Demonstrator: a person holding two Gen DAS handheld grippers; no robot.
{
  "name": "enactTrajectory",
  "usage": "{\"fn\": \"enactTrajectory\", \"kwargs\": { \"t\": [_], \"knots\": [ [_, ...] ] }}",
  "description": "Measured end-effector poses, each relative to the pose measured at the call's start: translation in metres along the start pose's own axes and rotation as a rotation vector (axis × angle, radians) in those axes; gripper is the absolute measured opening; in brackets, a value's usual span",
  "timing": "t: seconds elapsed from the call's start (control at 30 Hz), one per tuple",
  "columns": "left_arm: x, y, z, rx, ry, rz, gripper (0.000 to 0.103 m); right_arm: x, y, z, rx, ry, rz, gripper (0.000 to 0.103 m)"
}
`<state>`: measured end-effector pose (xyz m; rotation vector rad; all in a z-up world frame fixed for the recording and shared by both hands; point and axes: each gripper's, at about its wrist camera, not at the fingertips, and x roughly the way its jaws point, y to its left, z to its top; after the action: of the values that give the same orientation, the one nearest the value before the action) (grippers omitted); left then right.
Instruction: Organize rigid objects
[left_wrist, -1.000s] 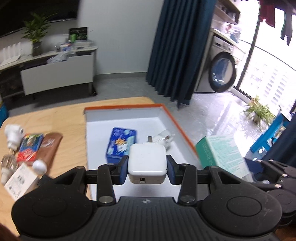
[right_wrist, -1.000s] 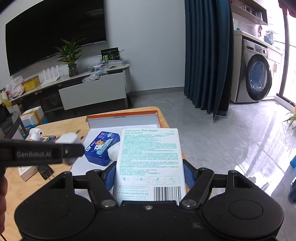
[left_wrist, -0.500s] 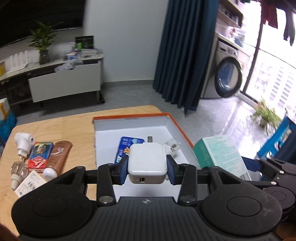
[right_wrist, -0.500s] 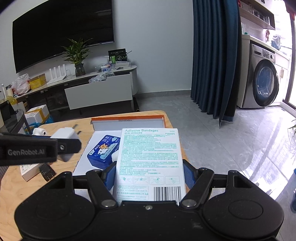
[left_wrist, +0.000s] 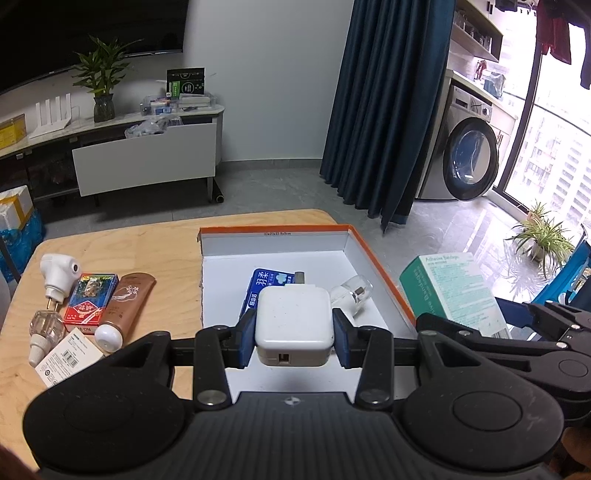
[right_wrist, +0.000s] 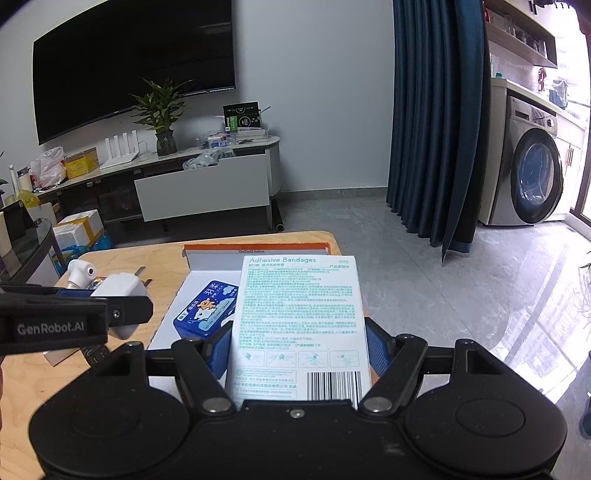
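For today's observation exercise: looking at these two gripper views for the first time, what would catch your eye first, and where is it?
The white charger stands out, clamped in the left gripper above the orange-rimmed box. Next comes the Adhesive Bandages box, gripped by the right gripper beside that tray. Inside the tray lies a blue tin.

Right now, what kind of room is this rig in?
Most likely a home living room opening onto a laundry nook: a wall-mounted TV above a low media console, a washing machine beside the dark blue curtain, and a wooden table in front.
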<state>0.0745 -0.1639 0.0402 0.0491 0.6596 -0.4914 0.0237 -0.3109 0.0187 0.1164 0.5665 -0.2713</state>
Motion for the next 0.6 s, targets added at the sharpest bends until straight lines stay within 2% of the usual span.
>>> {"fn": "enactTrajectory", "kwargs": {
  "t": [0.6],
  "knots": [
    [-0.0049, 0.007, 0.0036, -0.024, -0.018, 0.002, 0.043, -0.0008, 0.0103, 0.0094, -0.03, -0.009, 0.006, 0.084]
  ]
}}
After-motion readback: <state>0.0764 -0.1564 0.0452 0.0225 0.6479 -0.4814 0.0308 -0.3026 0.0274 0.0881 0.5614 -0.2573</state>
